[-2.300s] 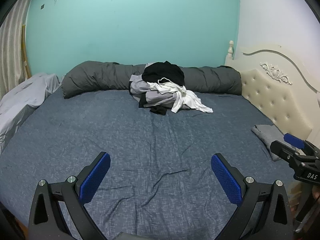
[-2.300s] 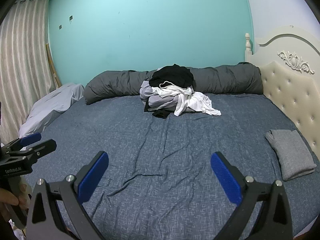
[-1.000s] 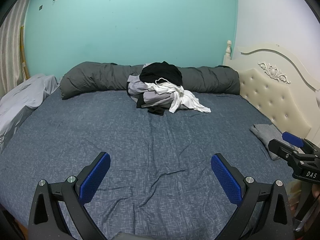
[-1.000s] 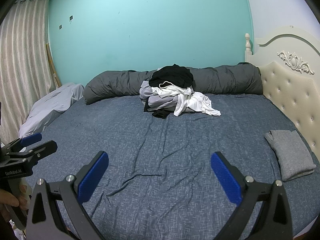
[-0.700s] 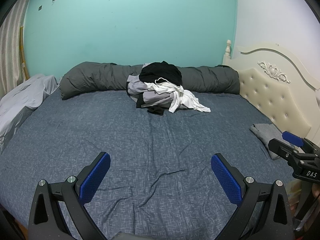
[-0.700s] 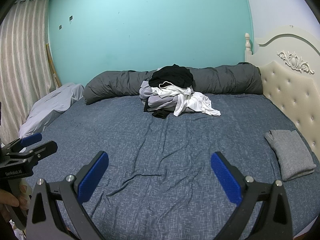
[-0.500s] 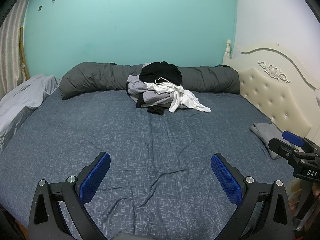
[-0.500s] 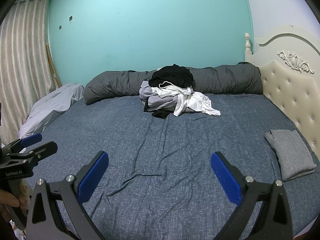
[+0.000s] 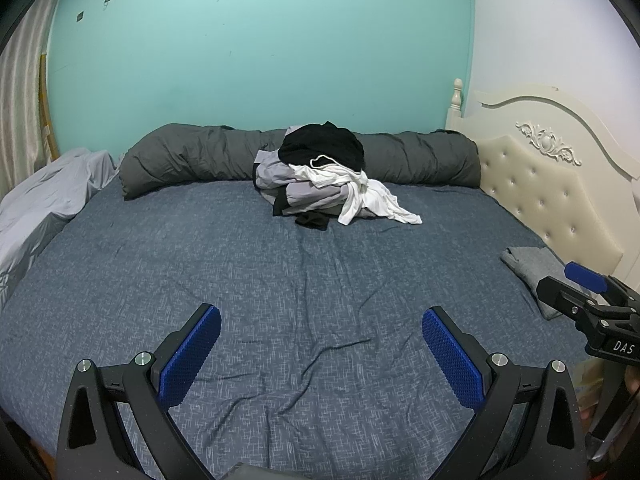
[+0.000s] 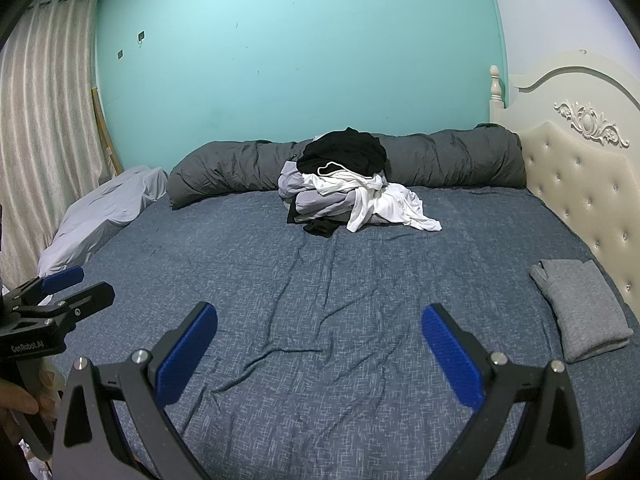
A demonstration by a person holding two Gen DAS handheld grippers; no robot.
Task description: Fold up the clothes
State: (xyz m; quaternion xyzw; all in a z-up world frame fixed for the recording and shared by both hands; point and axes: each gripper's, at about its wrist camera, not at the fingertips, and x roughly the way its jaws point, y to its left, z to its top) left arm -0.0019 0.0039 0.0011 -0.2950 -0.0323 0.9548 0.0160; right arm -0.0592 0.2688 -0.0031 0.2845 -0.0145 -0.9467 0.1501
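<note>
Lying heaped at the far middle of the bed (image 9: 200, 264), against the rolled dark grey duvet (image 9: 192, 156), is the pile of unfolded clothes (image 9: 324, 176): one crumpled black garment (image 10: 344, 152) on top, one limp white shirt (image 10: 384, 200) spilling to the right, pale grey pieces bunched beneath, a small black scrap at the front edge. One folded grey garment (image 10: 580, 304), flat and rectangular with a heathered knit look, sits well apart near the cream tufted headboard (image 10: 580, 184). Bed sheet is blue-grey, fine crosshatch weave, lightly creased. Two tongs over the near edge, both empty: left tongs (image 9: 320, 350) released, blue ribbed pads spread wide; right tongs (image 10: 318, 350) likewise spread wide. A light grey pillow (image 10: 104, 208) lies at far left by the striped curtain (image 10: 44, 120).
</note>
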